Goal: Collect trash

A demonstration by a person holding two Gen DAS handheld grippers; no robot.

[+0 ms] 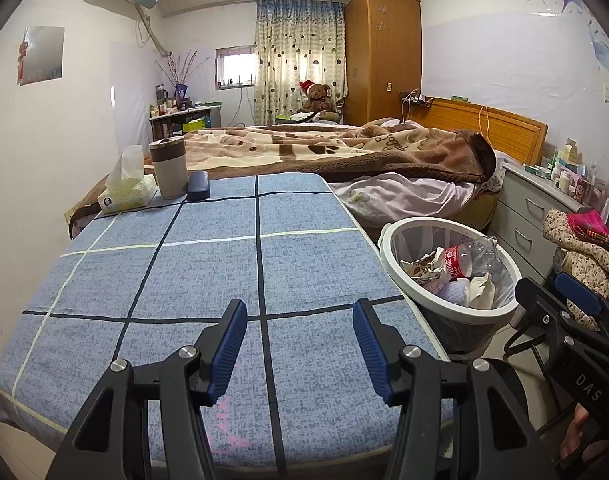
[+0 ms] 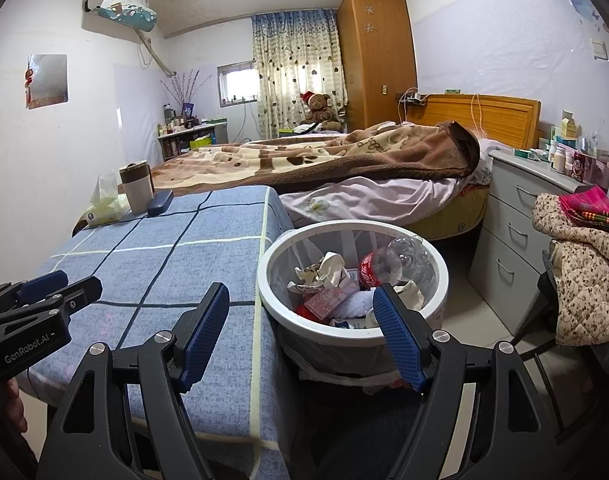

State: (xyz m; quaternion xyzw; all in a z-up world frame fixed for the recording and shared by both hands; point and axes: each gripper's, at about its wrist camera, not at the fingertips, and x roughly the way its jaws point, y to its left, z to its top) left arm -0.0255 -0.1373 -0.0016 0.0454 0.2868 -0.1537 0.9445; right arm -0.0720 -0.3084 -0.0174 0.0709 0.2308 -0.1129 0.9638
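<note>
Since the bin already holds bottle and wrappers, tabletop looks clear of trash. Both grippers, left and right, hang spread and empty, so probably done.

The blue-checked table carries a tissue pack, cup and dark case at its far end.

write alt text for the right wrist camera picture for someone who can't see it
The right tongs stand open and empty above a round white-rimmed mesh trash basket holding crumpled paper and a clear plastic bottle with a red label. Left of it lies a blue checked tablecloth; an unmade bed lies behind.
</note>
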